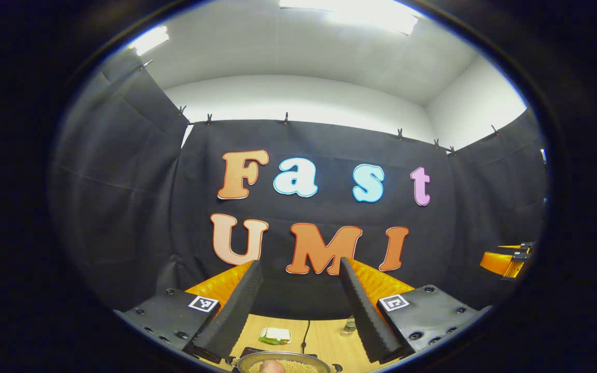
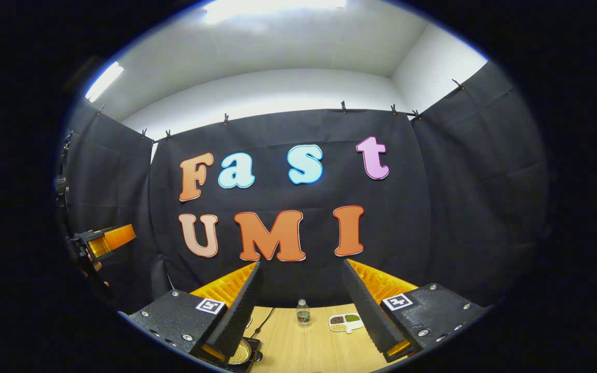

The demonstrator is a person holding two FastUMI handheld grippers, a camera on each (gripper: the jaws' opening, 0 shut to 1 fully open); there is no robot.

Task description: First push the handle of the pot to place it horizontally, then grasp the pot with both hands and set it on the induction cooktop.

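In the left gripper view, the left gripper (image 1: pixel 298 305) is held high above the wooden table (image 1: pixel 324 339), and its two fingers stand wide apart with nothing between them. Going from left to right along the bottom of this view, a small green and white packet (image 1: pixel 275 335) lies on the table between the fingers, then a thin black cable (image 1: pixel 306 334) runs across the wood, and a clear plastic bottle (image 1: pixel 349 325) stands just beside the right finger. Below them, at the very bottom edge, is the pot (image 1: pixel 284 363), a round metal one filled with small yellowish grains, with a little side handle at each end of its rim. Far to the right, the other gripper shows at the edge.

In the right gripper view, the right gripper (image 2: pixel 301 305) is also open, its fingers well apart and holding nothing. At the lower left, partly hidden behind the left finger, the pot (image 2: pixel 240 353) sits on a dark flat thing, probably the induction cooktop (image 2: pixel 253 346), though I cannot tell this for sure. To the right, the bottle (image 2: pixel 303 313) stands upright on the table (image 2: pixel 298 347), and near it lies a white divided dish (image 2: pixel 345 321) with dark and green beans in its compartments.
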